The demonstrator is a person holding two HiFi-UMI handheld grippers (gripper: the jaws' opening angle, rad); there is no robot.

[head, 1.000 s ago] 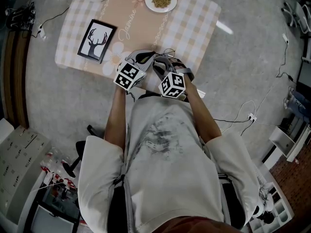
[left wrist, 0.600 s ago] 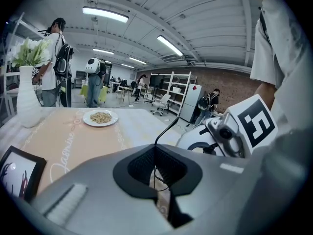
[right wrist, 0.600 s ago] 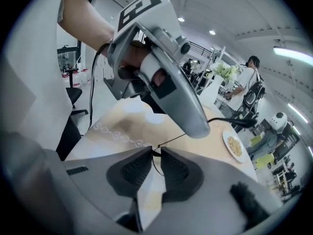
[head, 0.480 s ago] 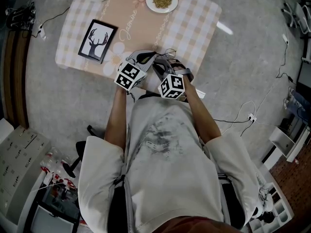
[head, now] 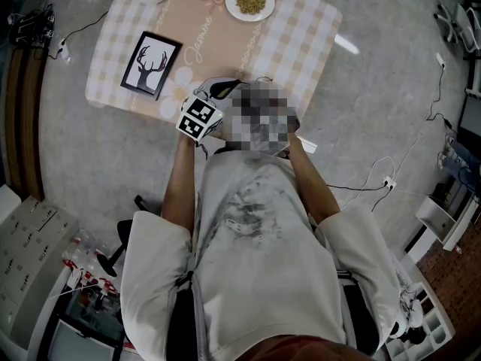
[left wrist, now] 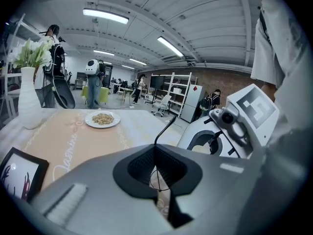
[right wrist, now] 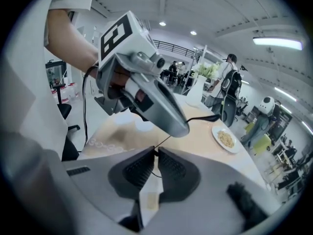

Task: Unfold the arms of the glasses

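Glasses (left wrist: 164, 129): held in the air over near edge of table (head: 301, 36), btw both grippers.
L gripper (left wrist: 155, 151): clenched on thin frame; dark arm (right wrist: 205, 117) sticks out past its tips, toward table's far side.
R gripper (right wrist: 156, 153): jaws just been closing, now pinched on a thin wire of the glasses.
Key relation: wire runs short, slanted, from L tips to R pads; grippers nose to nose above table edge.
Next (guess): L anchors, R swings the arm out.

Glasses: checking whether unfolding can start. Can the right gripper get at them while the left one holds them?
Likely yes: nothing stands between. The right gripper, its jaws just closing, now seems to pinch a thin part of the glasses right beside the left gripper.
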